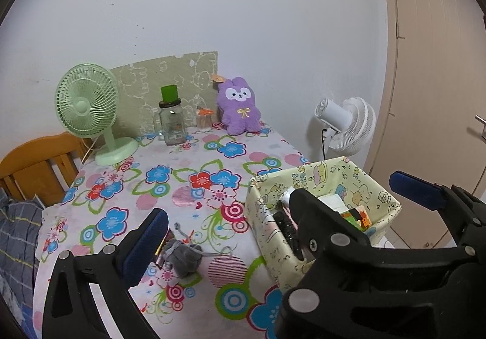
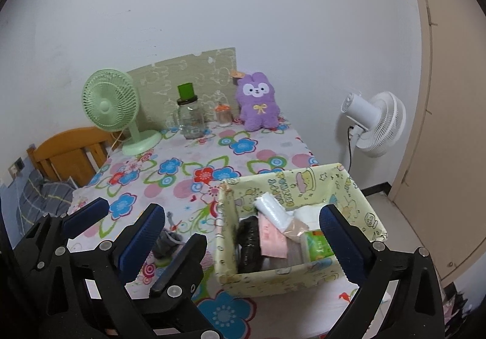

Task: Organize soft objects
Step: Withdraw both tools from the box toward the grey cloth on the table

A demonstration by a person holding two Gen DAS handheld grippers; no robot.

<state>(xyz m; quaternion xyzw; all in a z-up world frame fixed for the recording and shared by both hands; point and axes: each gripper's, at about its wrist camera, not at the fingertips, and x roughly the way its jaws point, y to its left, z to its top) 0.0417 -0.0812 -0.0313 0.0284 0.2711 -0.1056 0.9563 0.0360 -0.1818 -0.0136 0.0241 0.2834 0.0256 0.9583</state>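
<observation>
A grey soft bundle with strings (image 1: pixel 181 257) lies on the flowered tablecloth (image 1: pixel 188 175) near the front, just right of my left gripper's left finger. It also shows in the right wrist view (image 2: pixel 165 243). A purple plush rabbit (image 1: pixel 238 106) sits upright at the back; the right wrist view shows it too (image 2: pixel 257 102). A yellow fabric basket (image 1: pixel 379 196) holds packets and cloths; it also shows in the right wrist view (image 2: pixel 291 275). My left gripper (image 1: pixel 279 205) is open and empty. My right gripper (image 2: pixel 243 235) is open and empty above the basket's front.
A green desk fan (image 1: pixel 86 105), a glass jar with a green cap (image 1: pixel 171 123) and a small jar (image 1: pixel 204 120) stand at the back. A white fan (image 1: pixel 349 123) stands off the table at the right. A wooden bed frame (image 1: pixel 39 163) is at the left.
</observation>
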